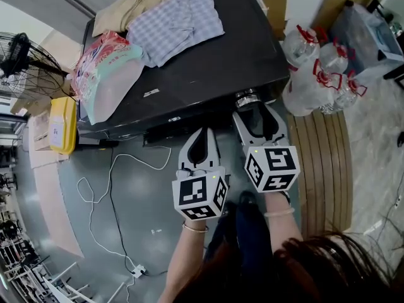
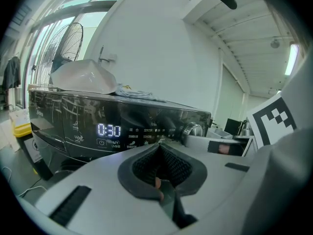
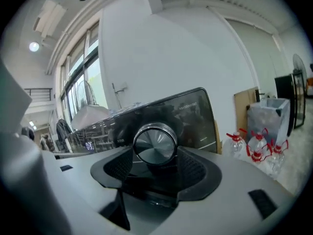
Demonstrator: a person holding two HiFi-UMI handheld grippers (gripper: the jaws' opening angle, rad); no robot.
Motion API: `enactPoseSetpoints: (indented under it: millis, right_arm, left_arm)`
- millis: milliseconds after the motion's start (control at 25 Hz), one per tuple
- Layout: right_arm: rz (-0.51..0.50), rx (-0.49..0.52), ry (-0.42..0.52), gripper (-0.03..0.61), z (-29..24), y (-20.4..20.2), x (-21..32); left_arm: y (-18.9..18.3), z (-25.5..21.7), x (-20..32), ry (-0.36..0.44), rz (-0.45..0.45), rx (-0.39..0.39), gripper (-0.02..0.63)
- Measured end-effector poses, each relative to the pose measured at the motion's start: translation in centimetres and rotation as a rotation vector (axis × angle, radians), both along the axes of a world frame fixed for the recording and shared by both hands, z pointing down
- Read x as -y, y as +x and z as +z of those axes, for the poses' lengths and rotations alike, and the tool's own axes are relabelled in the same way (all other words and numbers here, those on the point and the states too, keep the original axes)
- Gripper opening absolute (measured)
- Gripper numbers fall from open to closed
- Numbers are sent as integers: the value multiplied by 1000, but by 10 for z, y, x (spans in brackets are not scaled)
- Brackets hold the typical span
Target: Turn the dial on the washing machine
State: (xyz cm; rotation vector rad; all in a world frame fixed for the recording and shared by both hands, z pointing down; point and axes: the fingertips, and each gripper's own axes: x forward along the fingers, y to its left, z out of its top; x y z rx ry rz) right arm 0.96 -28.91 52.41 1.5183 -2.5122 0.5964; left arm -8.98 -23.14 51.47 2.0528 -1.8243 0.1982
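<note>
The black washing machine (image 1: 208,68) stands in front of me, and its silver dial (image 1: 247,98) sits at the right end of the front panel. My right gripper (image 1: 252,108) is shut on the dial. In the right gripper view the dial (image 3: 155,143) fills the gap between the ribbed pads (image 3: 117,165). My left gripper (image 1: 202,133) is shut and empty, held just short of the panel's middle. In the left gripper view its jaws meet in front of the lit display (image 2: 108,130) reading 0:30, with the dial (image 2: 193,129) off to the right.
Checked and beige clothes (image 1: 177,17) and a pink-and-green bag (image 1: 104,68) lie on the machine's lid. Large water bottles (image 1: 319,74) stand to the right. A yellow container (image 1: 63,124) and a fan (image 1: 19,55) are to the left, and a white cable (image 1: 101,194) lies on the floor.
</note>
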Motion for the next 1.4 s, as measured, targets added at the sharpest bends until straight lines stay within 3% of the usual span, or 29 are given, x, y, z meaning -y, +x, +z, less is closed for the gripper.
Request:
enactPoseSetpoints:
  millis: [200, 400, 800, 880, 1000, 1240, 1400]
  right_arm:
    - [-41, -208, 79, 321, -1, -2, 0]
    - [-39, -239, 107, 296, -6, -3, 3]
    - [30, 132, -47, 293, -3, 1, 3]
    - [36, 164, -59, 293, -3, 1, 3]
    - [24, 85, -27, 293, -3, 2, 3]
    - [-25, -175, 61, 318, -4, 2, 1]
    - [-48, -263, 85, 319, -6, -3, 2]
  left_arm:
    - [1, 2, -1, -5, 1, -1, 17]
    - [1, 4, -2, -7, 2, -1, 17]
    - [0, 10, -9, -22, -4, -4, 17]
    - [2, 11, -11, -24, -2, -4, 17]
    - [3, 12, -12, -25, -1, -5, 17]
    - [2, 15, -16, -31, -6, -4, 17]
    - [1, 15, -17, -35, -6, -5, 17]
